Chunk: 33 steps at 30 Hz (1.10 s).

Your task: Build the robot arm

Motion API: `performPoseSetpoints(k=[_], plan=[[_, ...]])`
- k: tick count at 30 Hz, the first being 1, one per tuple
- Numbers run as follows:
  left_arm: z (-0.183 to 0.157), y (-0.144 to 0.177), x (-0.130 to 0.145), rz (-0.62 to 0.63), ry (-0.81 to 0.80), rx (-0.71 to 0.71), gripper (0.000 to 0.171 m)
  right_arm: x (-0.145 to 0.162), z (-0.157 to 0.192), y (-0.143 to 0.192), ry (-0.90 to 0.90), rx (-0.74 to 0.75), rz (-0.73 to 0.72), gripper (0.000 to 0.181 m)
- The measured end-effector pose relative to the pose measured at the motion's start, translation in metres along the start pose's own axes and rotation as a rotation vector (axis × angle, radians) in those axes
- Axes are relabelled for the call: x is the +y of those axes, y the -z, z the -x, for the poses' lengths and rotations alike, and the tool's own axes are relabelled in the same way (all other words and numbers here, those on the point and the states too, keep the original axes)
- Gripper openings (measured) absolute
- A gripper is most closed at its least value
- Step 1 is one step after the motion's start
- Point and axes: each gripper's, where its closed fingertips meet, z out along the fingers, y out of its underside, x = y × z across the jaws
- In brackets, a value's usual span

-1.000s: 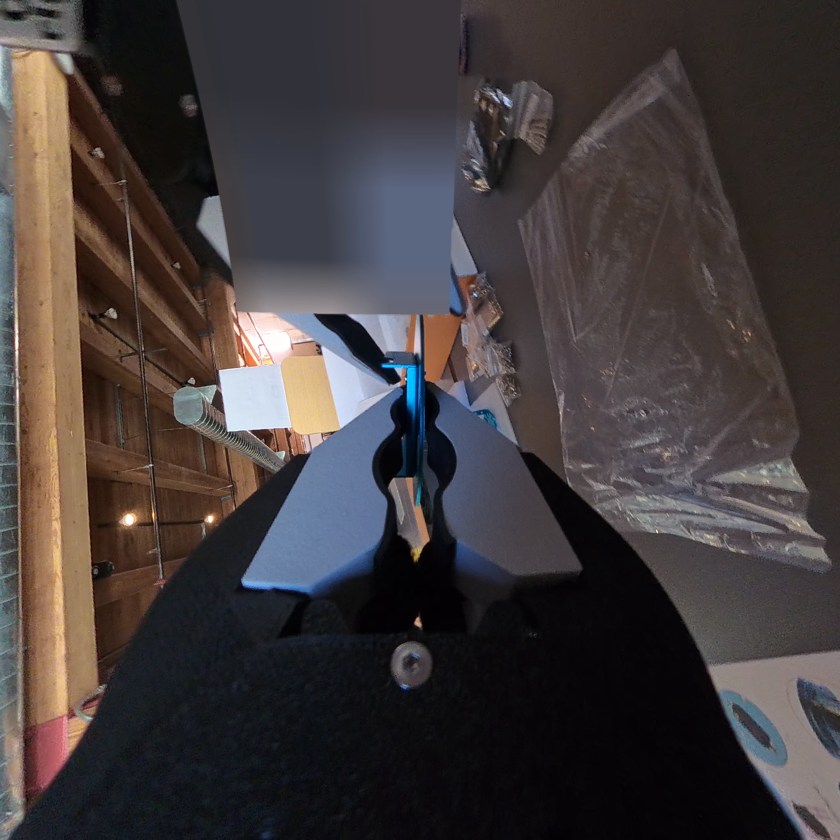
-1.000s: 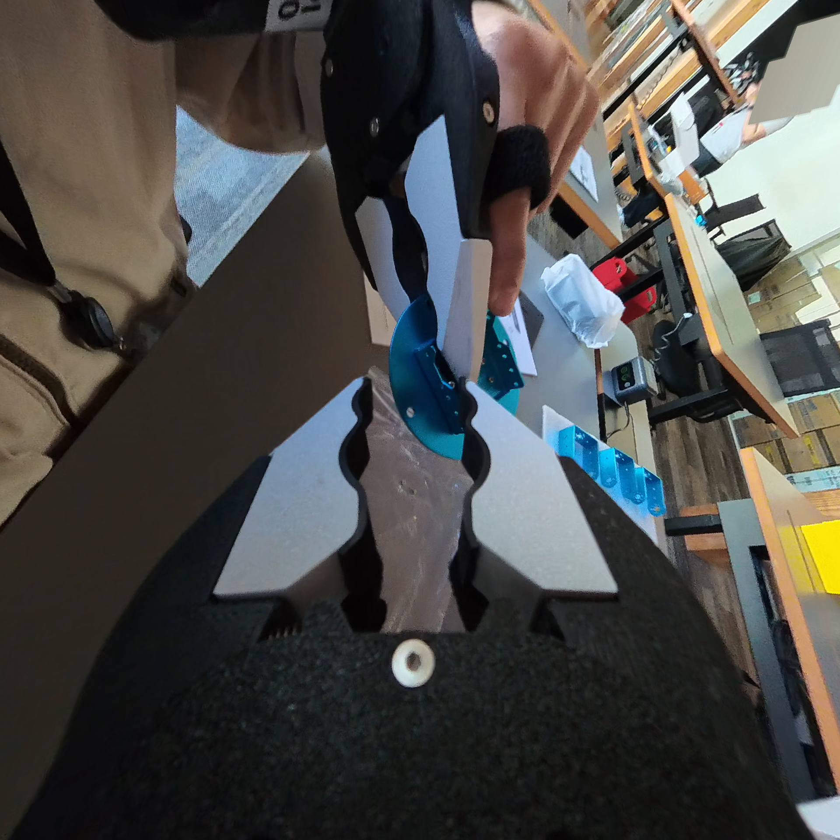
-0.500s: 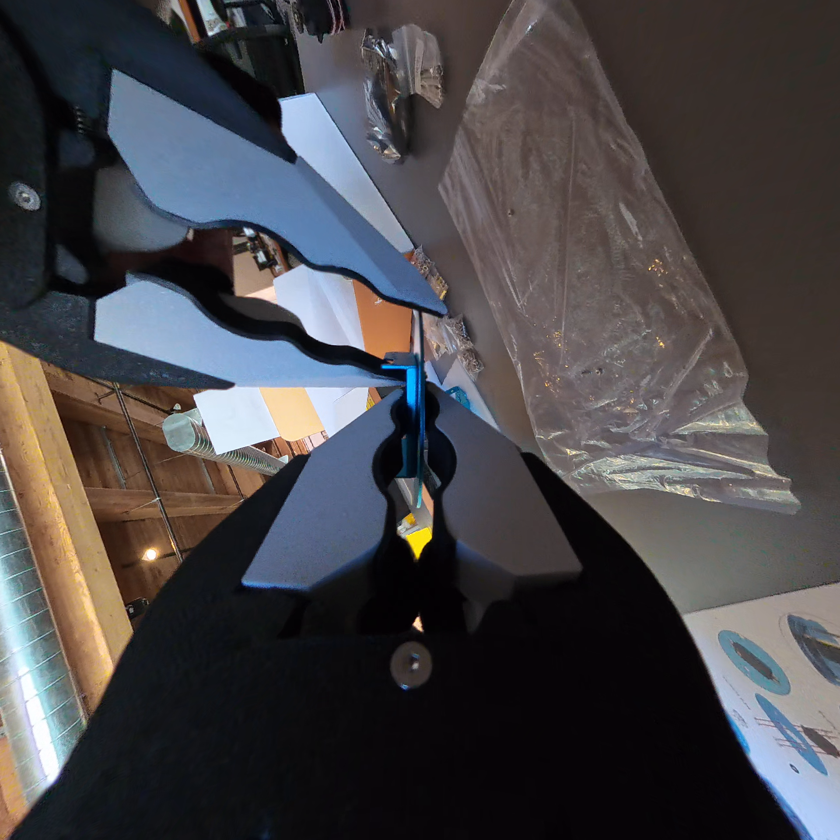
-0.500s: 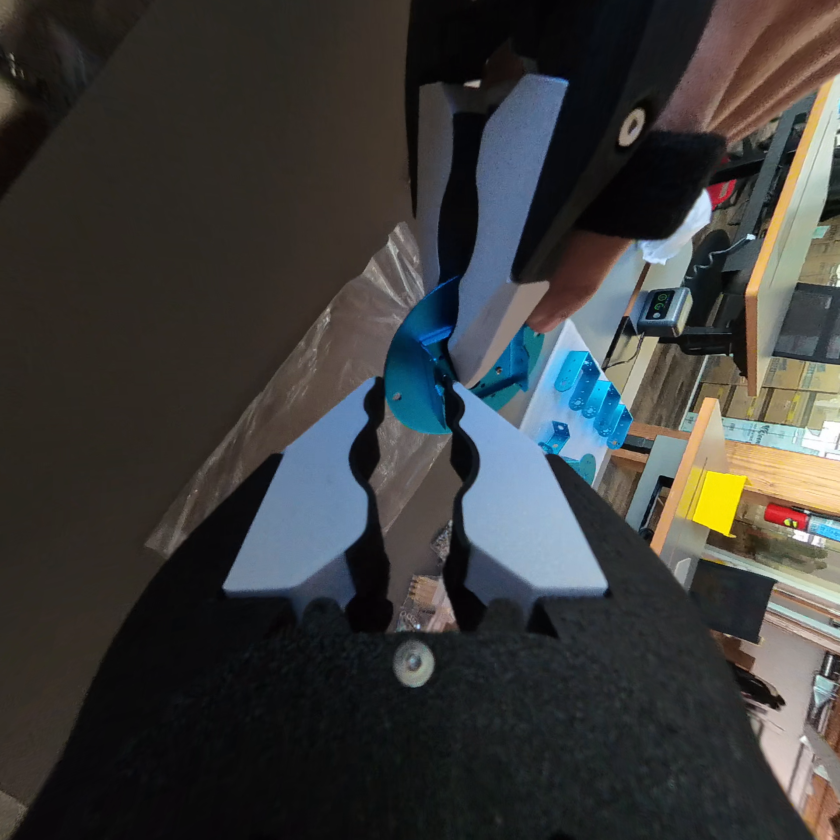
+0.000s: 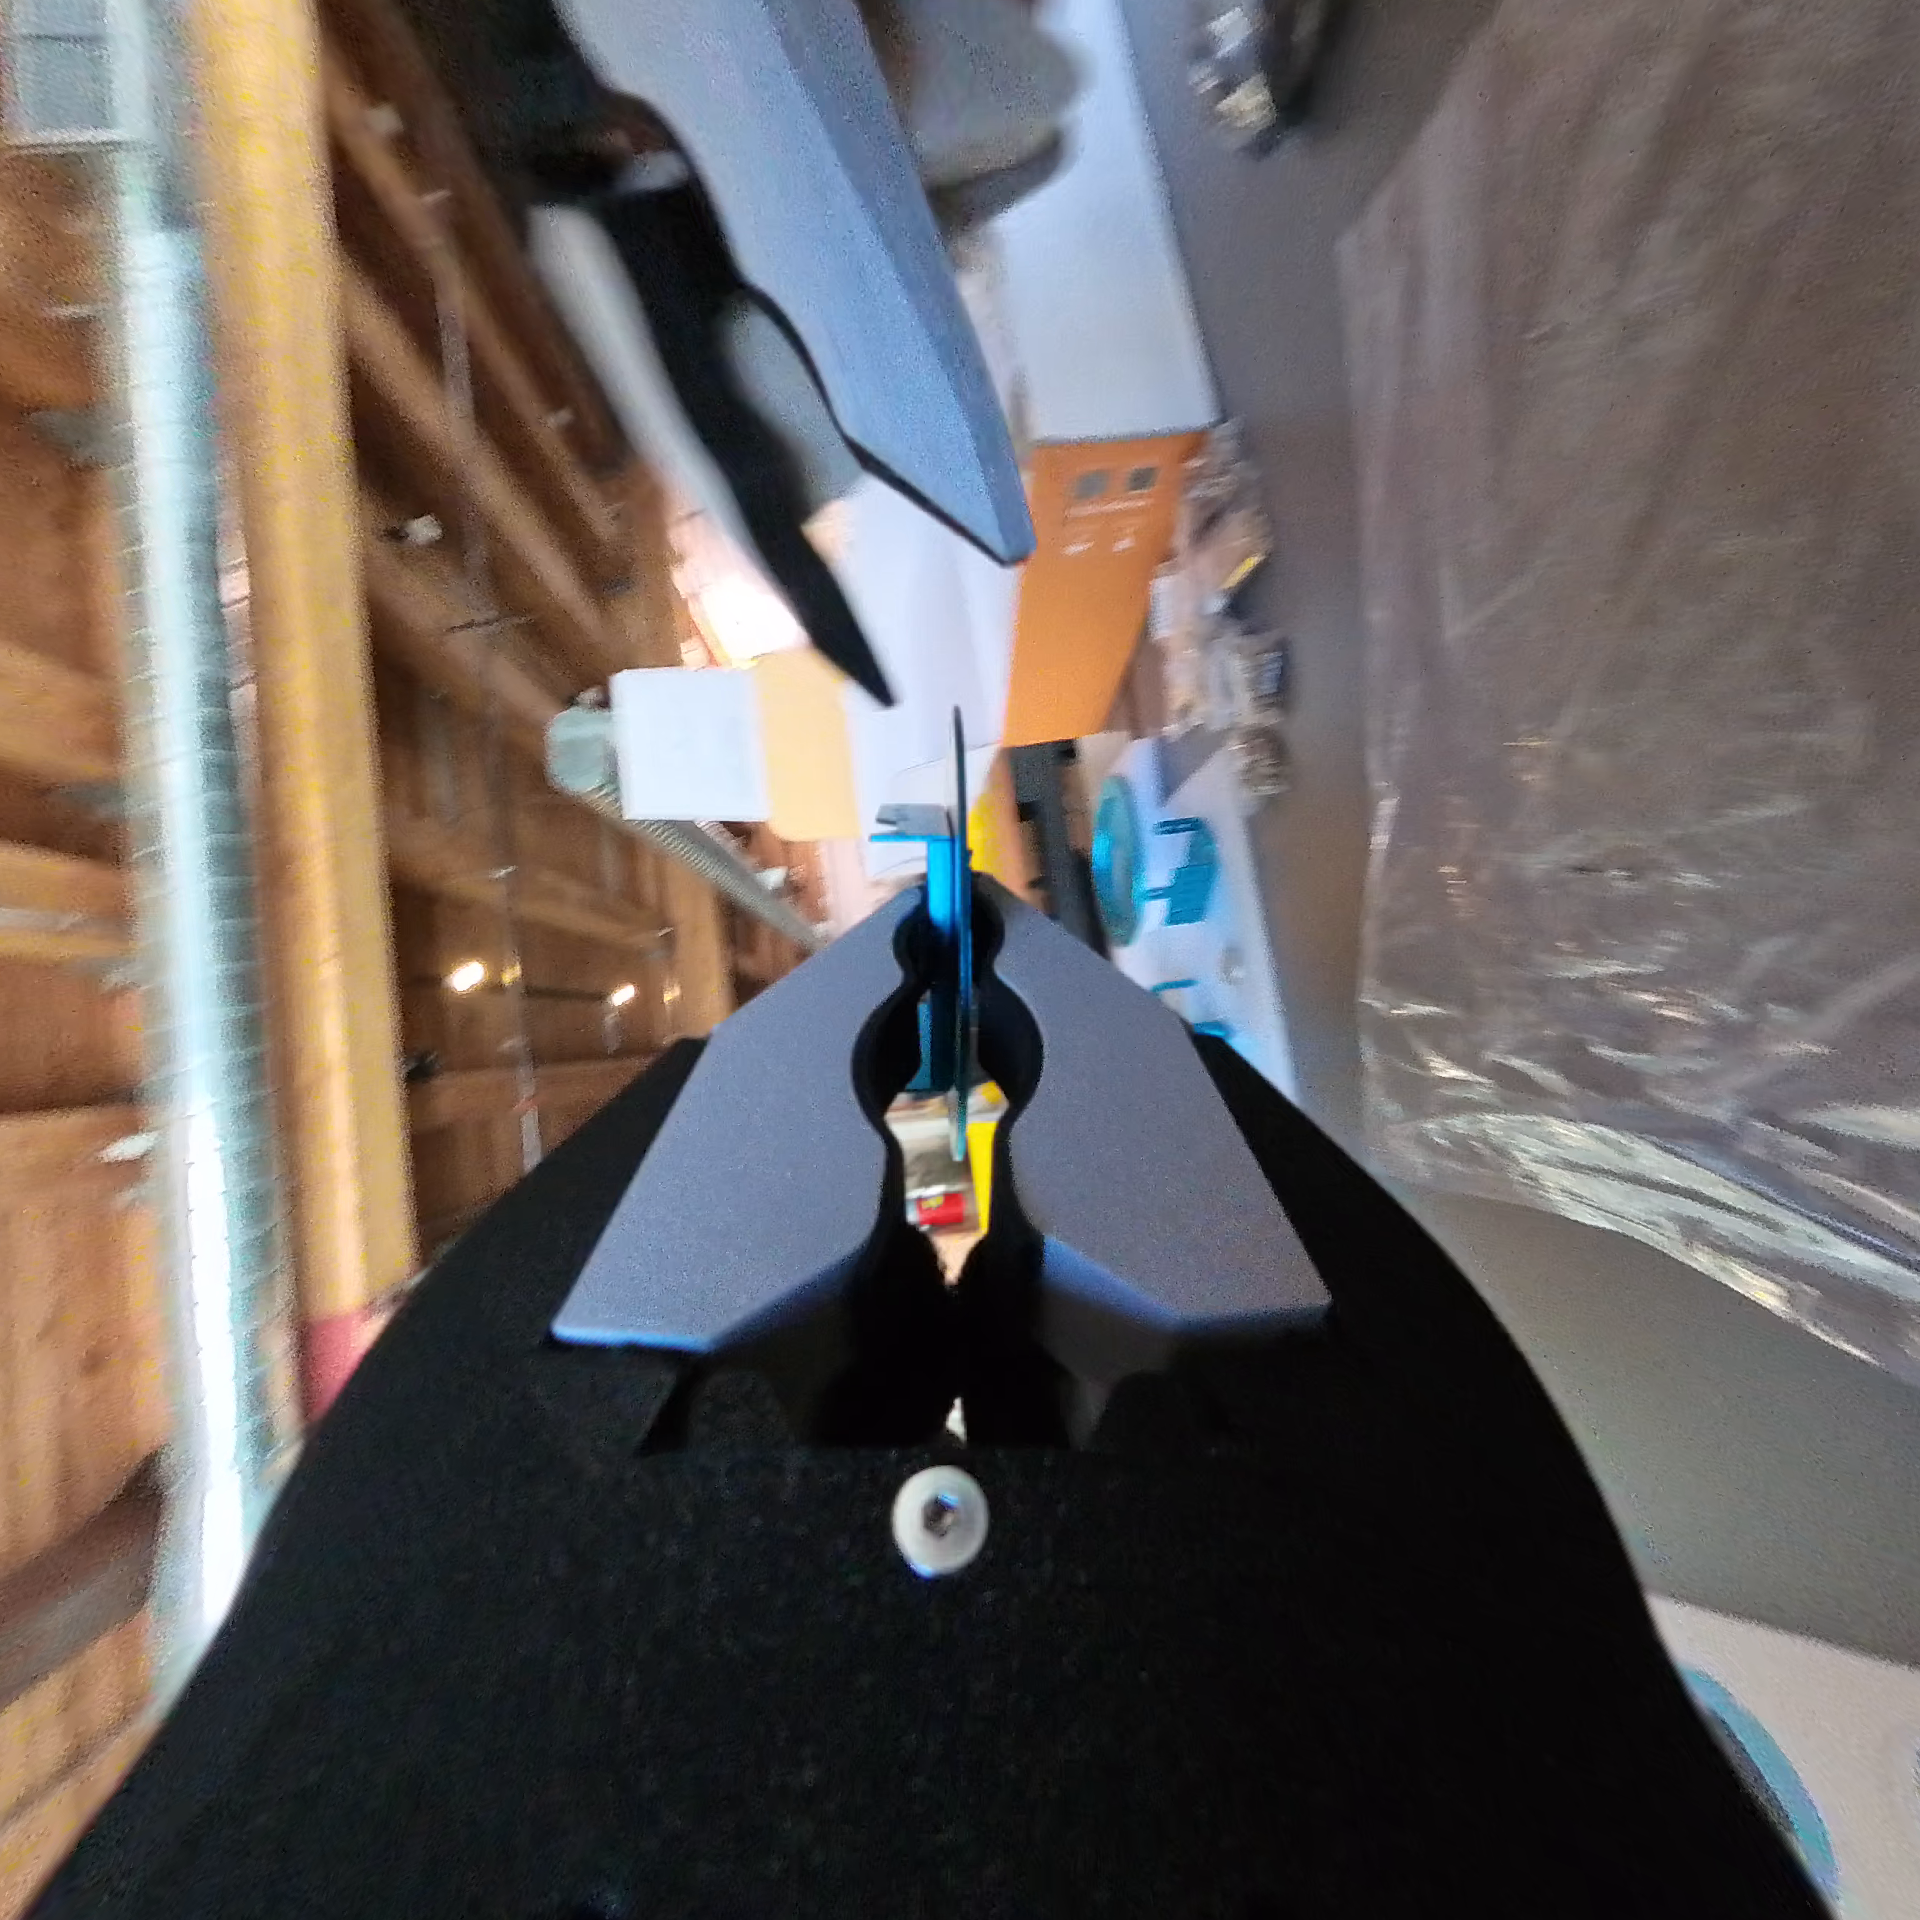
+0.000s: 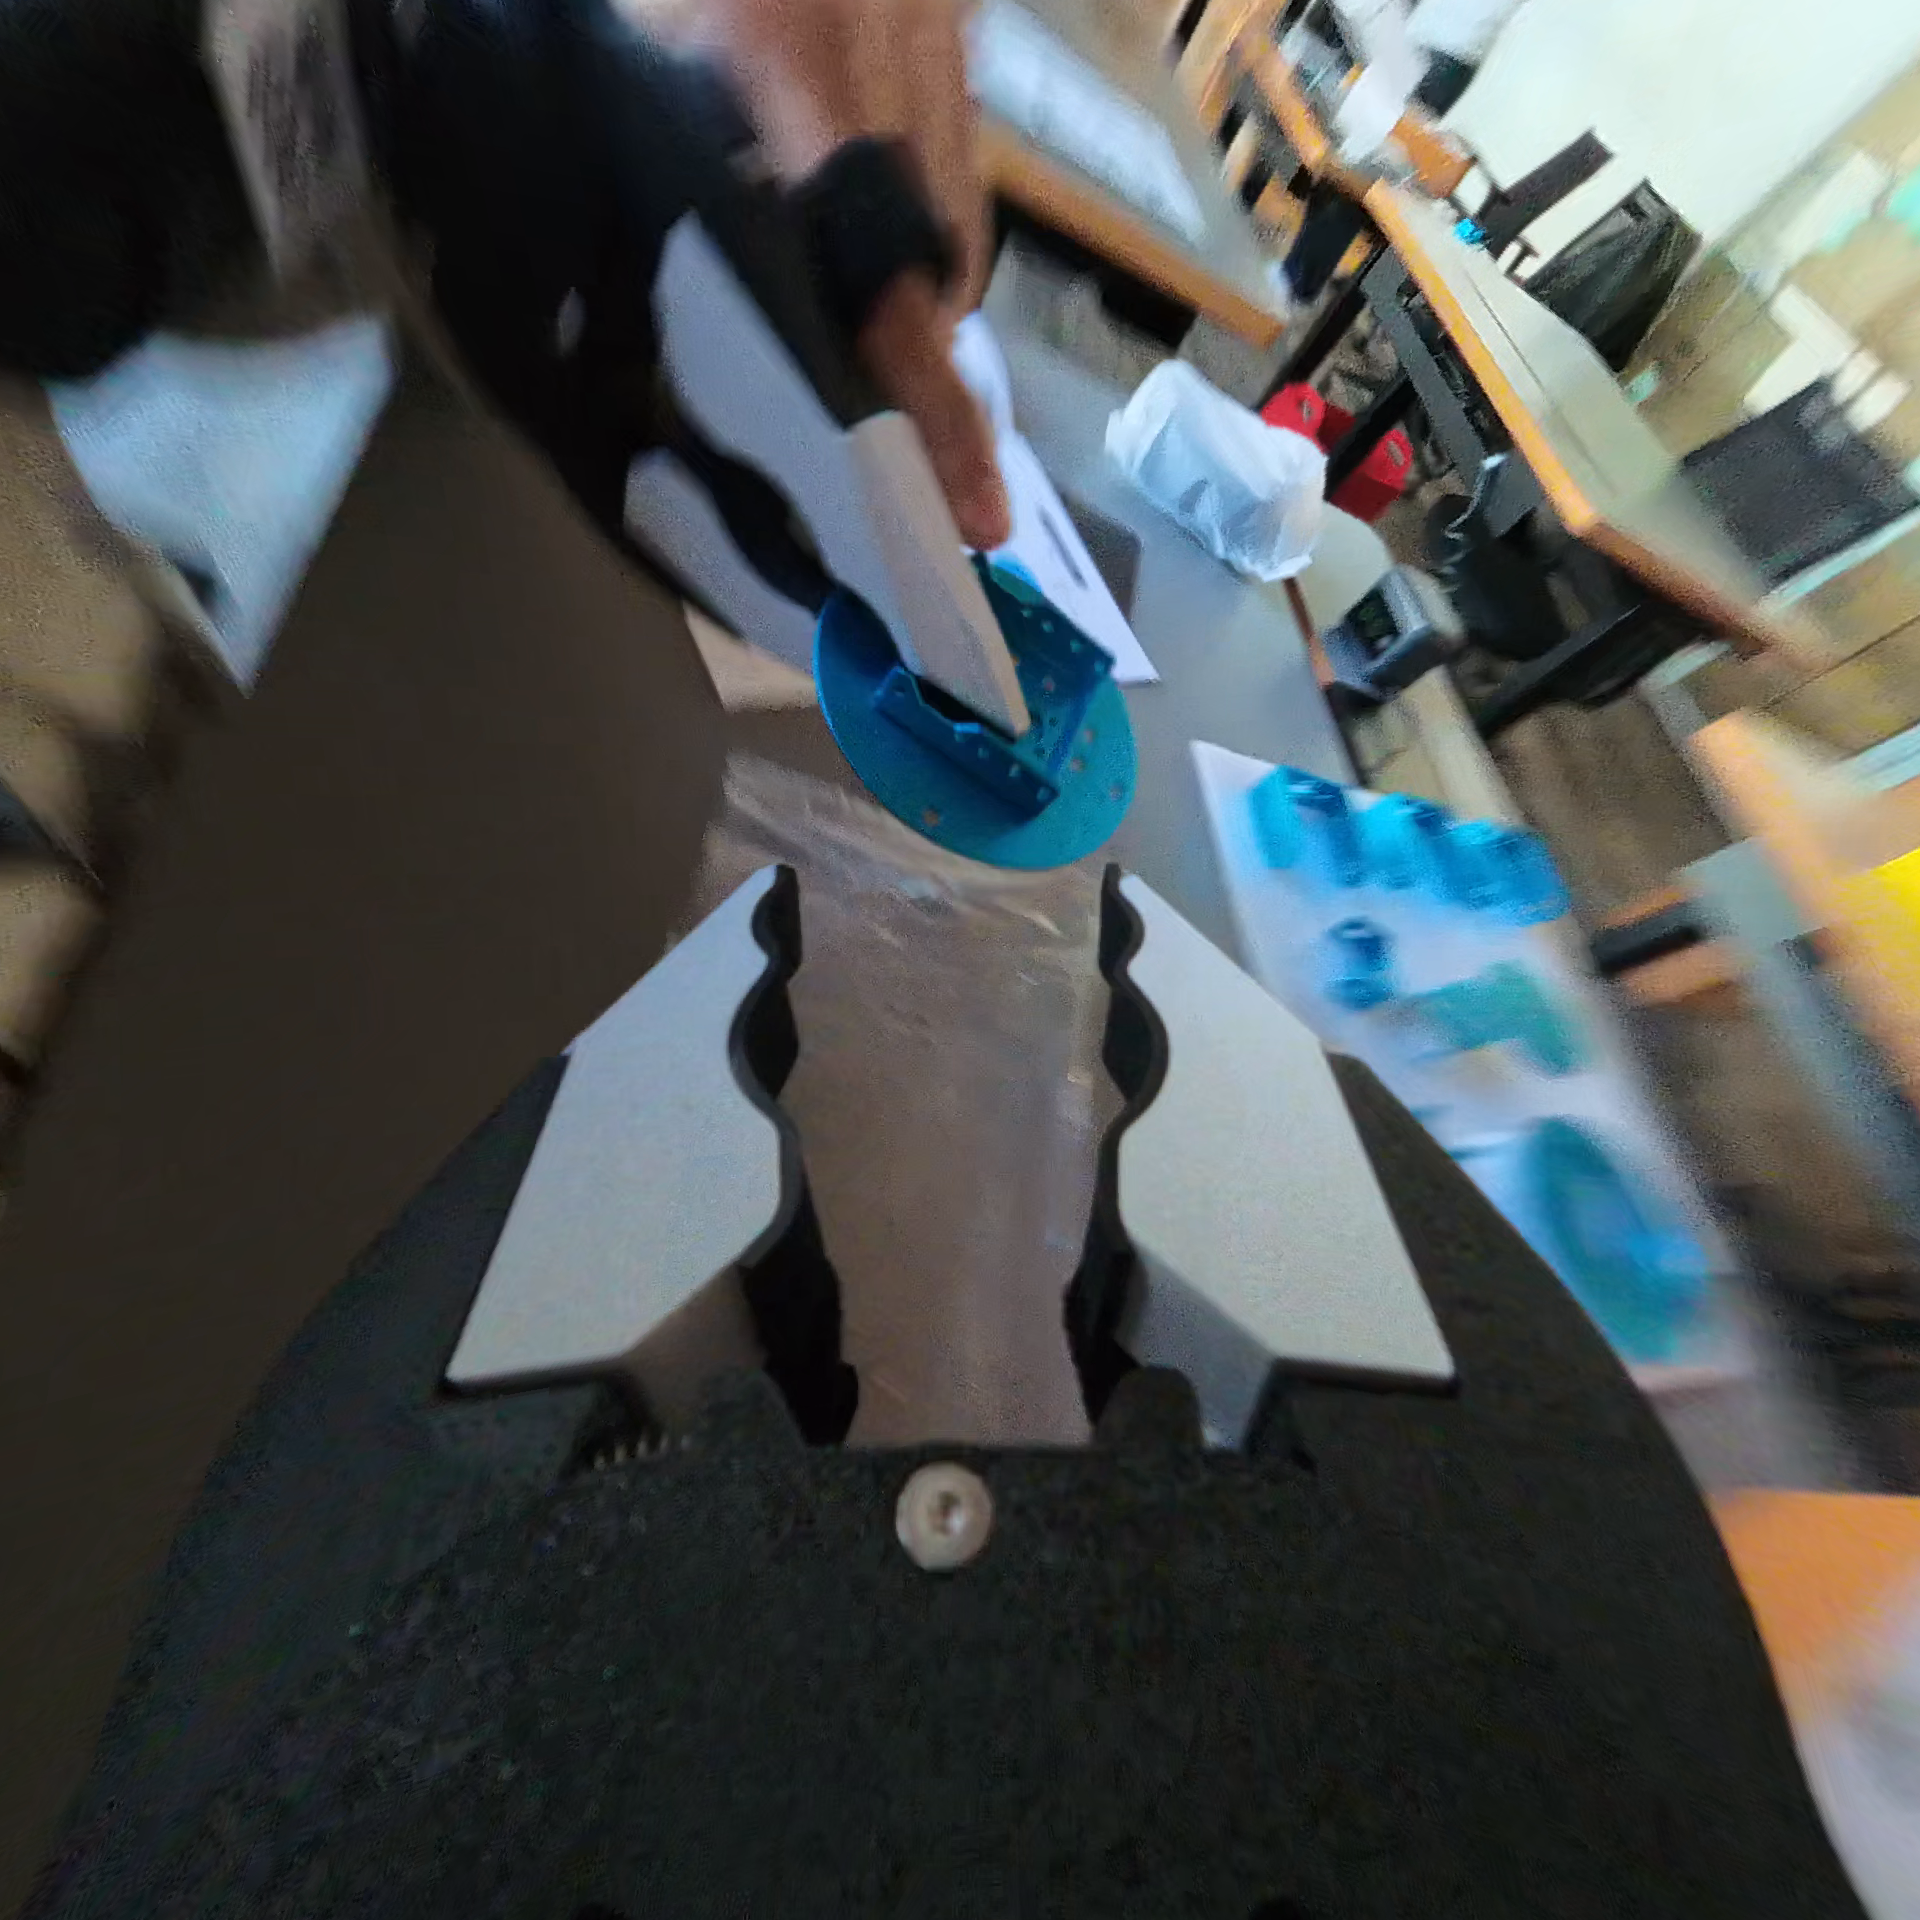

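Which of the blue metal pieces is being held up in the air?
The round blue metal disc with a bracket on it, pinched by the left hand-held gripper. The other blue metal pieces lie on the white sheet.

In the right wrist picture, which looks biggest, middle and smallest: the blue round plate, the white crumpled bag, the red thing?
1. blue round plate
2. white crumpled bag
3. red thing
The plate is nearer the camera, so its real size is unsure.

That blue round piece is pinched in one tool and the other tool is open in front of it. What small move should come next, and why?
Probably ease the right gripper forward around the rim of the blue disc. Its fingers are spread and empty, just short of the disc, while the left gripper is shut on the disc's bracket above the clear plastic bag.
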Motion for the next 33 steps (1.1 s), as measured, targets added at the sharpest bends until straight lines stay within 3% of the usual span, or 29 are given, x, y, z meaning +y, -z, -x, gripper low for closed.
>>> performPoseSetpoints(k=[3,4,6,7,16,21,29,33], plan=[[0.006,-0.004,0.009,0.074,-0.005,-0.132,0.001,0.01,-0.009,-0.009,-0.716,-0.157,-0.279,0.052],[0.005,-0.005,0.009,0.083,-0.001,-0.16,0.001,0.011,-0.012,-0.011,-0.912,-0.226,-0.362,0.036],[0.0,-0.007,0.005,0.086,0.003,-0.183,0.001,0.009,-0.011,-0.012,-1.148,-0.382,-0.483,0.017],[-0.002,-0.008,0.006,0.099,-0.002,-0.192,0.001,0.011,-0.008,-0.016,-1.209,-0.421,-0.475,0.014],[-0.021,-0.016,0.007,0.125,-0.032,-0.195,0.001,0.02,-0.002,-0.027,-1.462,-0.581,-0.419,0.001],[-0.039,-0.017,0.005,0.091,-0.028,-0.176,0.002,0.036,0.005,-0.035,-1.62,-0.708,-0.309,0.0],[-0.06,-0.008,-0.001,-0.03,0.024,-0.032,0.031,0.051,0.005,-0.037,-1.651,-0.762,-0.146,0.0],[-0.072,-0.007,0.0,-0.083,-0.007,0.062,0.033,0.051,0.013,-0.041,-1.632,-0.791,-0.069,0.0]])
